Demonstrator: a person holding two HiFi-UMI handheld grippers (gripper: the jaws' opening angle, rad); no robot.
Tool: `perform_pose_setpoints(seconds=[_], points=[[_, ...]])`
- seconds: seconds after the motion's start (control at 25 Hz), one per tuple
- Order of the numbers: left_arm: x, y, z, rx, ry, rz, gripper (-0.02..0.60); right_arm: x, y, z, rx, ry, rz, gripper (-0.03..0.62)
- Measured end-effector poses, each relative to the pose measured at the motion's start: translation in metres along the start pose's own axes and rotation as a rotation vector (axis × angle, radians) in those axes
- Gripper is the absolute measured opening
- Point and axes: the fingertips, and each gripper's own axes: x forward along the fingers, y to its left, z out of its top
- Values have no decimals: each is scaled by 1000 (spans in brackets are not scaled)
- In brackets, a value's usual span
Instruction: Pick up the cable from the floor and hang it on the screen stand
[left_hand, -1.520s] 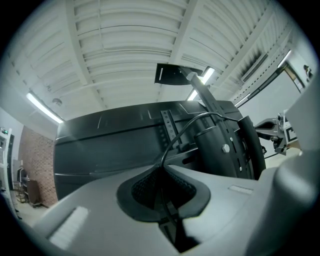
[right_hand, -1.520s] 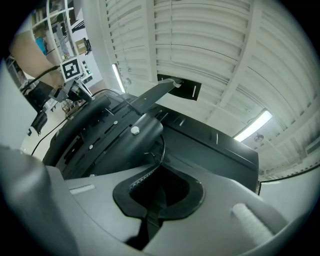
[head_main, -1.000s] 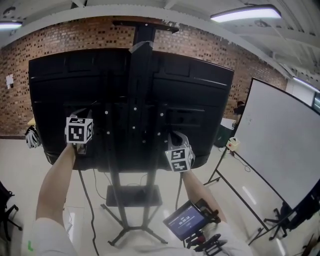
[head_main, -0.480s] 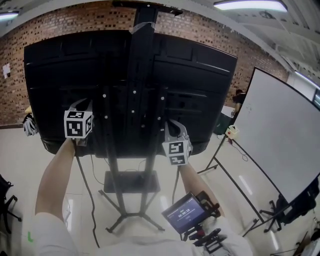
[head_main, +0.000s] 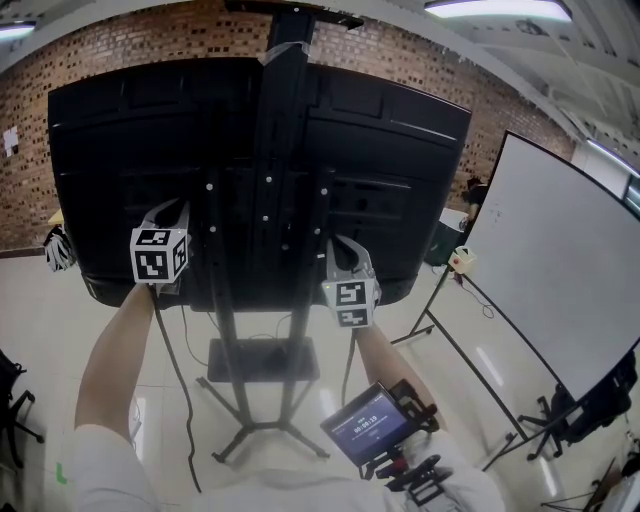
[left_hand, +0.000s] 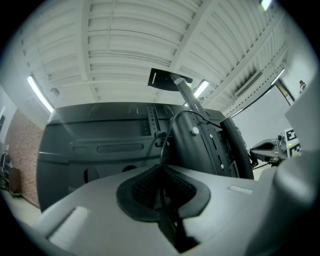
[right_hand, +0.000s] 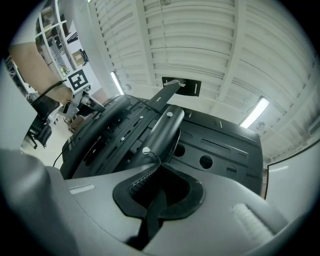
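Note:
The screen (head_main: 390, 190) shows me its black back, mounted on a stand with a central column (head_main: 282, 150). My left gripper (head_main: 172, 210) is left of the column, shut on a thin black cable (head_main: 170, 370) that hangs to the floor. In the left gripper view the cable (left_hand: 172, 120) rises from the left gripper (left_hand: 161, 169) and arcs over toward the column (left_hand: 192, 145). My right gripper (head_main: 337, 245) is just right of the column, shut on the cable (right_hand: 151, 154), which leaves the right gripper (right_hand: 159, 166) toward the column (right_hand: 162, 130). Another strand hangs below it.
A whiteboard (head_main: 560, 280) on a tripod stands at the right, its legs reaching toward the stand. The stand's shelf (head_main: 262, 360) and splayed feet (head_main: 240, 440) sit on the pale floor. A small device with a lit display (head_main: 368, 430) is at my chest. Brick wall behind.
The left gripper has sunk a little against the screen's back. The right gripper has shifted slightly toward the column. Both stay shut on the cable.

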Motion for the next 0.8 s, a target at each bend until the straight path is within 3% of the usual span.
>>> perform_pose_setpoints(seconds=[0.2, 0.4, 0.8], points=[[-6, -1, -22, -10, 34, -30, 23, -1, 3, 2, -1, -15, -6, 15], [-12, -4, -26, -17, 34, -59, 61, -2, 5, 4, 20, -22, -13, 21], [-22, -11, -36, -64, 7, -118, 64, -13, 6, -3, 30, 0, -32, 44]])
